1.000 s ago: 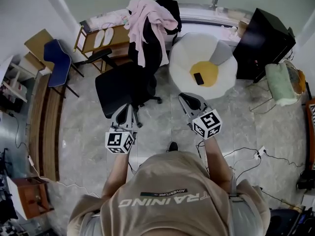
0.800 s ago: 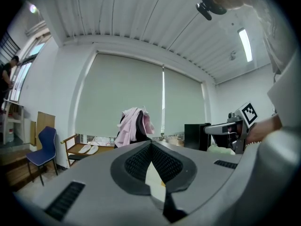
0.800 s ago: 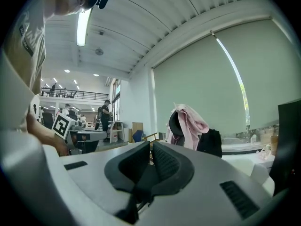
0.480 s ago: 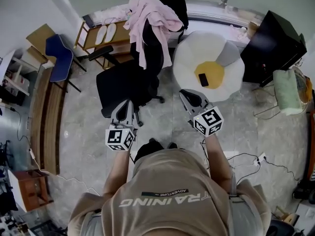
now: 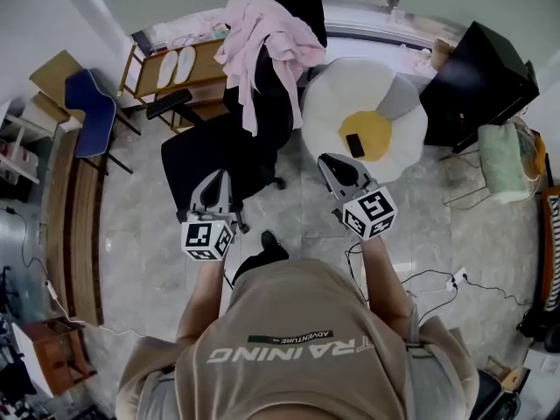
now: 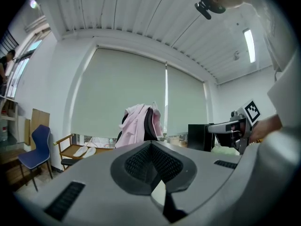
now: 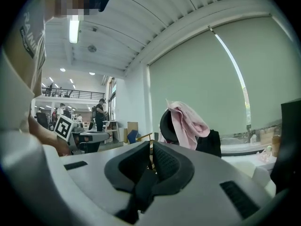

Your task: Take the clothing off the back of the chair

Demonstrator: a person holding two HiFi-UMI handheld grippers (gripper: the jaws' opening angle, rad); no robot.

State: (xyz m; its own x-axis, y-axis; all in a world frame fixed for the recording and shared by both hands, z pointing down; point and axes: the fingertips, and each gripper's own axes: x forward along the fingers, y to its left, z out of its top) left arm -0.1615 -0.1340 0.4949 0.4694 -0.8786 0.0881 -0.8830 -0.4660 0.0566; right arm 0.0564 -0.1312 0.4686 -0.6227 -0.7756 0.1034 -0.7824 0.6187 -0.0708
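While draped over chair [image 5: 214, 151], pink clothing [image 5: 262, 35].

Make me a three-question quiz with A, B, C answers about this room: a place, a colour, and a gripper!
1. Where is the pink clothing? A. over the back of the black office chair; B. on the blue chair; C. on the floor.
2. The middle of the round white cushion is: A. green; B. yellow; C. red.
3. The right gripper's jaws are: A. shut, empty; B. gripping the clothing; C. wide open.
Answers: A, it drapes the backrest; B, its centre is yellow; A, pads meet with nothing between.
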